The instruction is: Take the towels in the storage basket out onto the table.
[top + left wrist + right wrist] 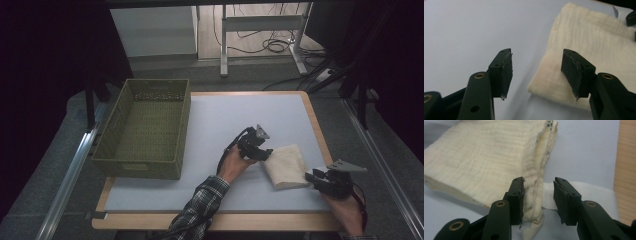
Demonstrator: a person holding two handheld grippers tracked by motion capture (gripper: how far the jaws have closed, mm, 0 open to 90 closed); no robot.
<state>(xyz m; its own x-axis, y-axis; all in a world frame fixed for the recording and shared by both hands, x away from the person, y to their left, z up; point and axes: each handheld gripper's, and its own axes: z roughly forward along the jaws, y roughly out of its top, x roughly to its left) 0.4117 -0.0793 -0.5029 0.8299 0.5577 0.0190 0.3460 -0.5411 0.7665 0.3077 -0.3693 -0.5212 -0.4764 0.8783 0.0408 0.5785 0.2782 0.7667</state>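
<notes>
A folded cream cloth [287, 165] lies on the pale mat toward the front right of the table. My left gripper [265, 154] sits at the cloth's left edge, jaws apart. In the left gripper view the cloth [594, 40] lies ahead and to the right, its near corner reaching in beside the right jaw, and the gripper [536, 72] is open. My right gripper [311, 177] is at the cloth's right front corner. In the right gripper view the cloth's [486, 157] layered edge runs down between the jaws beside the left one, and the gripper [539, 200] stands open, not pinching it.
An olive woven basket [135, 167] with nothing in it stands at the table's left side. The pale mat [225, 120] stretches between basket and cloth. A white strip [584, 190] lies under the cloth's edge, and the wooden table border [626, 170] runs close on the right.
</notes>
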